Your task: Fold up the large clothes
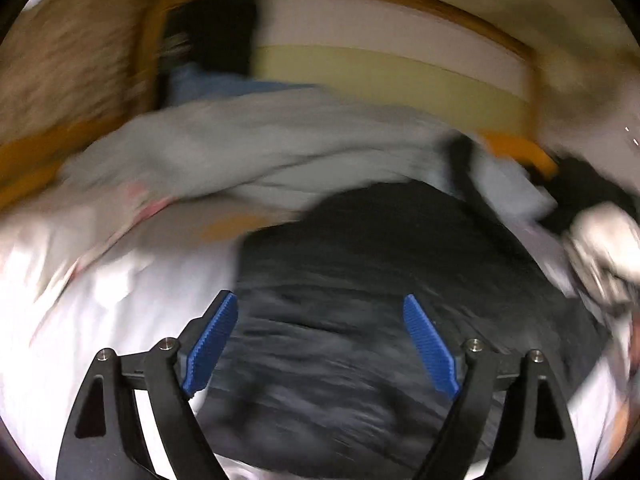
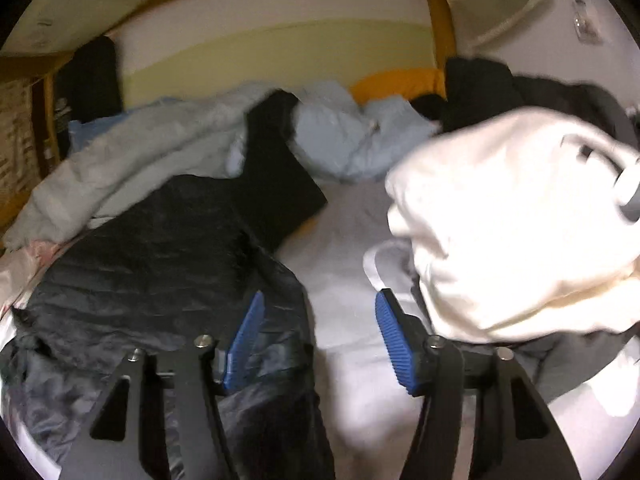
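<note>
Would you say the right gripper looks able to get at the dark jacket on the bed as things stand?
Probably yes. The right gripper is open and empty, and the dark jacket lies uncovered just beside its left finger; the cream garment sits on the other side, out of the way.

One dark jacket, one cream garment, two claws.

Between my right fingers a bare strip of white sheet runs up the frame's middle, clear to pass. The dark jacket crowds its left; a cream garment blocks the right. Pale bedding closes the top.
</note>
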